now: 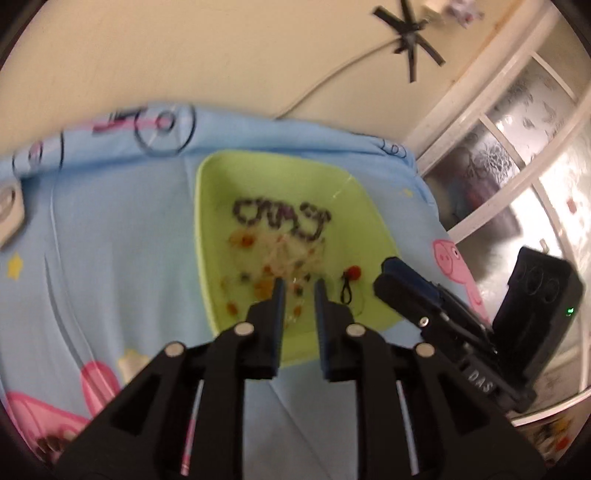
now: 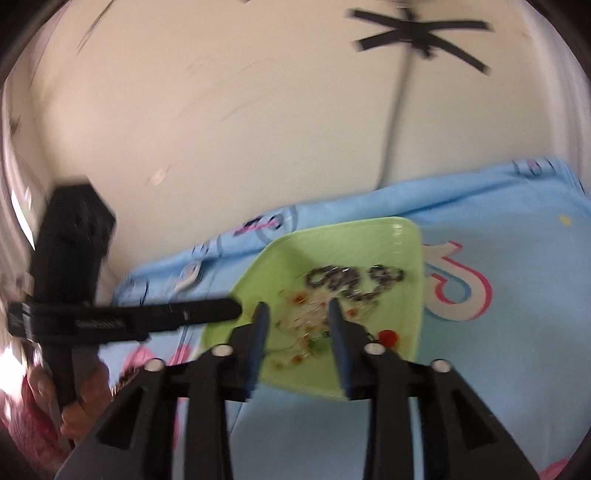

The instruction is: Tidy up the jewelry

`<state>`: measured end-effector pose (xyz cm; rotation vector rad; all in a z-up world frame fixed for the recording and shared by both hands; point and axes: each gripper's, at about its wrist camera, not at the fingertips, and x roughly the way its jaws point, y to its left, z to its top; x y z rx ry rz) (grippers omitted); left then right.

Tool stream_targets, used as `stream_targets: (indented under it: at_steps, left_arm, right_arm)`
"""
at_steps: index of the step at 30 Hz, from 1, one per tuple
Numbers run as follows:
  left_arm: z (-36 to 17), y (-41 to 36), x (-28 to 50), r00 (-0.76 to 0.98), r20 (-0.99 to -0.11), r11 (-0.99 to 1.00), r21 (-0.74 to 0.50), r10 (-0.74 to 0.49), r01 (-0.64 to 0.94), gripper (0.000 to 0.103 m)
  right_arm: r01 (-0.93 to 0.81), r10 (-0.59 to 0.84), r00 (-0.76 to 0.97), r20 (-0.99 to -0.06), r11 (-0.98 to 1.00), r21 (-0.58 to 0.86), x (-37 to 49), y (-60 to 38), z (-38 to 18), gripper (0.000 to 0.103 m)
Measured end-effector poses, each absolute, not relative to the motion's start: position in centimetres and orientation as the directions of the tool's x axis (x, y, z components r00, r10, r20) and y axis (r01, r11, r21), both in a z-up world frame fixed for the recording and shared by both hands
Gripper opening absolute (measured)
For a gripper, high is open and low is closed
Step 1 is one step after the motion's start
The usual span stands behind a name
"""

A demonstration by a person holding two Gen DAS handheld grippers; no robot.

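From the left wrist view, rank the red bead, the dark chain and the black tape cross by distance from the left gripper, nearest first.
From the left gripper:
1. Red bead, just right of the fingertips, in the green tray.
2. Dark chain, farther back in the tray.
3. Black tape cross, up on the wall.

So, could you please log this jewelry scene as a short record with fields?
surface: blue cartoon-print cloth
container: green tray on the cloth
contents: dark bead chain towards the far side; tangle of pale strands with coloured beads; red bead on a black cord
left gripper: jaws slightly apart, nothing between them, over the tray's near part
right gripper: jaws apart, empty, over the tray
image: motion-blurred
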<state>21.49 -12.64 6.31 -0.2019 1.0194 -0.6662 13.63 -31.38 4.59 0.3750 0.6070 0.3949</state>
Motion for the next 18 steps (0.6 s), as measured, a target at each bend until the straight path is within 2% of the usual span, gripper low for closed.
stream_targets:
  at_steps: [6, 8, 10, 13, 18]
  left_arm:
    - [9.9, -6.0, 15.8, 0.489, -0.631, 0.796, -0.427, -0.602, 0.428, 0.015]
    - [10.2, -2.6, 13.5, 0.544, -0.633, 0.833, -0.387, -0.551, 0.394, 0.017]
    - [9.8, 1.4, 11.5, 0.6, -0.658, 0.891, -0.331, -0.455, 0.313, 0.023]
    - [8.4, 7.0, 8.9, 0.637, -0.696, 0.941, -0.288, -0.331, 0.175, 0.023]
    - [5.1, 12.4, 5.3, 0.627, -0.727, 0.946, -0.32, -0.279, 0.051, 0.023]
  right_arm:
    - [-0.359, 0.551, 0.759, -0.348, 0.799, 0.482, 11.8, -31.5, 6.7, 0.012]
    - [-0.41, 0.592, 0.725, -0.352, 0.781, 0.471, 11.1, -30.1, 7.1, 0.012]
    - [-0.464, 0.64, 0.661, -0.391, 0.758, 0.458, 10.7, -27.8, 6.8, 0.012]
    - [-0.517, 0.703, 0.536, -0.467, 0.711, 0.477, 10.3, -24.1, 5.3, 0.012]
    - [-0.585, 0.673, 0.413, -0.613, 0.712, 0.388, 8.5, -17.6, 2.5, 0.012]
